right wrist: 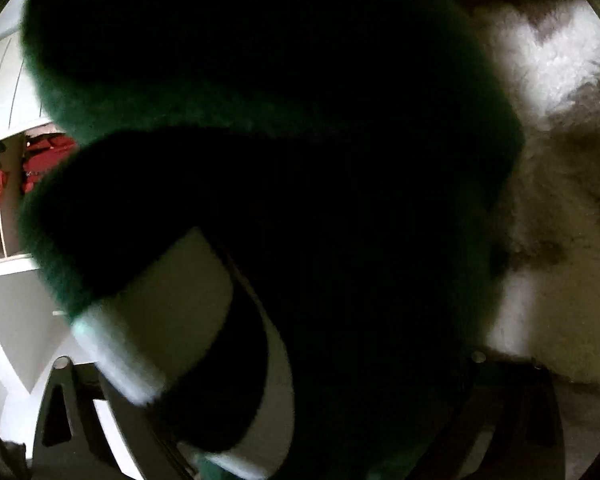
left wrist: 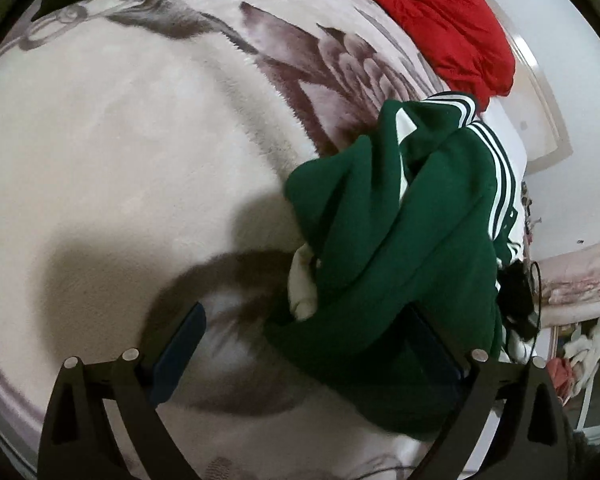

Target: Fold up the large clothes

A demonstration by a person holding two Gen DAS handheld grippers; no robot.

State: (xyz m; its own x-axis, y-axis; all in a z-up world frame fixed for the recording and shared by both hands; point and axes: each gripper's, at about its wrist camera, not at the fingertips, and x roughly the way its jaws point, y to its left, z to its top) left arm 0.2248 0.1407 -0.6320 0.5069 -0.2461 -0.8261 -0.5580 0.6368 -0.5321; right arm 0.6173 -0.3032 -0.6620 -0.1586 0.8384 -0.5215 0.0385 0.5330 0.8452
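Note:
A dark green garment with white stripes lies bunched on a fluffy cream and brown blanket at the right of the left wrist view. My left gripper is open, its left finger over the blanket and its right finger against the garment's lower fold. In the right wrist view the green garment and its white cuff fill the frame and cover my right gripper's fingers, so its state is hidden. The black right gripper body shows at the garment's right edge.
A red quilted garment lies at the far end of the bed by a white headboard. Furniture and cloth clutter stand beyond the bed's right edge. White cabinet panels and red cloth show at left.

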